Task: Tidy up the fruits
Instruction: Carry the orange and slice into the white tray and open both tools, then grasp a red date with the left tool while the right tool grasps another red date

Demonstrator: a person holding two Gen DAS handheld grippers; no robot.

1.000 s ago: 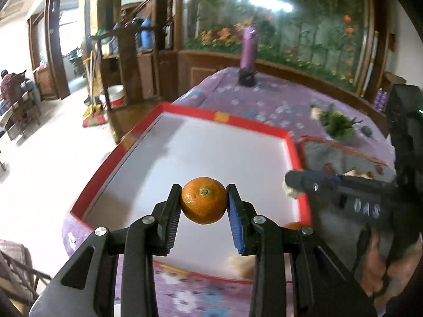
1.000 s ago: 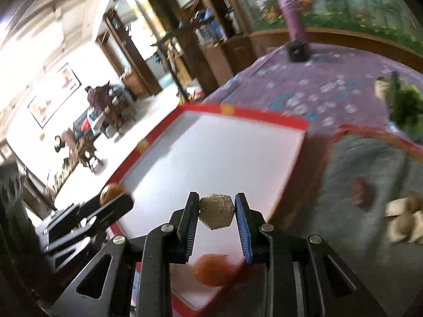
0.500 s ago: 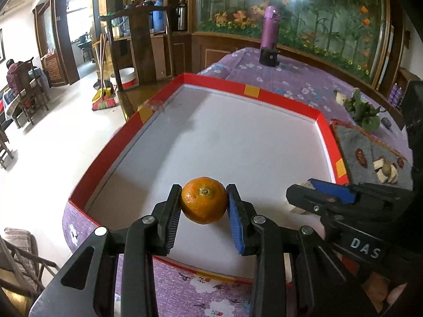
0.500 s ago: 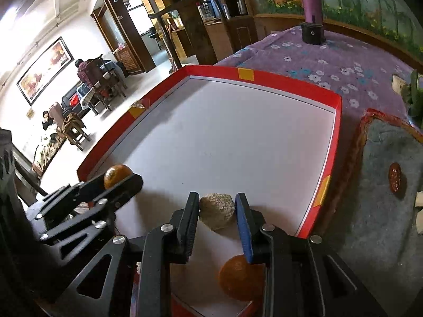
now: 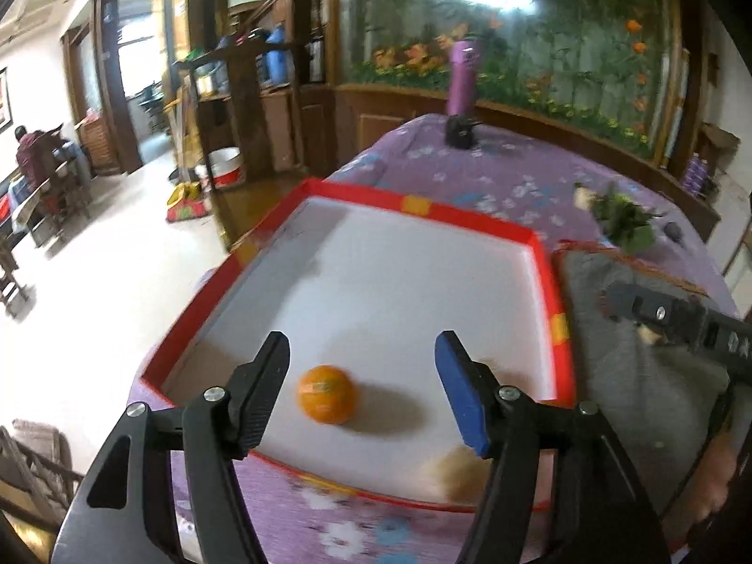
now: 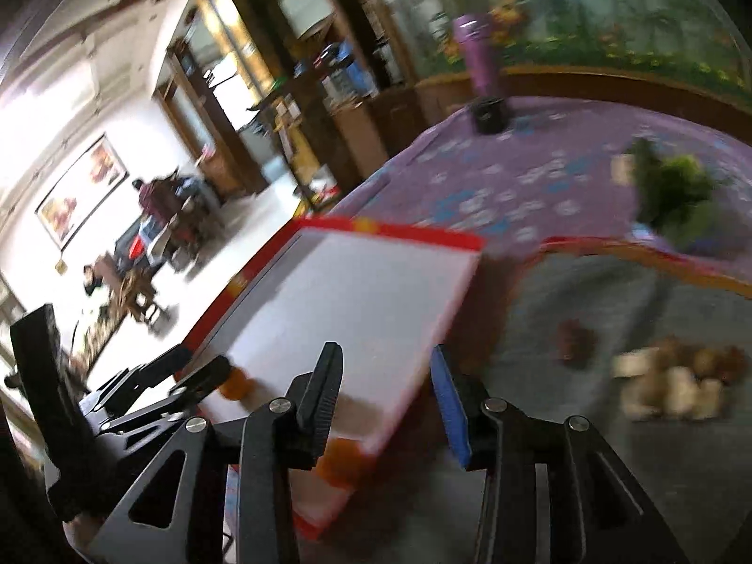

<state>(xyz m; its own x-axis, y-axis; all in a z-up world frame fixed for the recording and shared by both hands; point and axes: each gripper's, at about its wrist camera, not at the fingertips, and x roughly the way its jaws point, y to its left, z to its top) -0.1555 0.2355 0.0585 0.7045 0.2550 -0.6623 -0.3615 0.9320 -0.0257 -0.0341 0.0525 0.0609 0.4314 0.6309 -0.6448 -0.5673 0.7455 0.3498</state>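
Left gripper (image 5: pixel 362 362) fingers opening, orange (image 5: pixel 325 394) released on red-rimmed tray (image 5: pixel 557 329); right gripper (image 6: pixel 385 371) fingers opening, empty.

A purple bottle (image 5: pixel 462 76) stands on the floral purple tablecloth (image 5: pixel 493 174), near a green plant (image 5: pixel 627 223).

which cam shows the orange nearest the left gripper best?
Left wrist: the orange sits whole on the white tray, between the opening left gripper fingers, untouched. Right wrist shows only a blurred sliver behind the left gripper.
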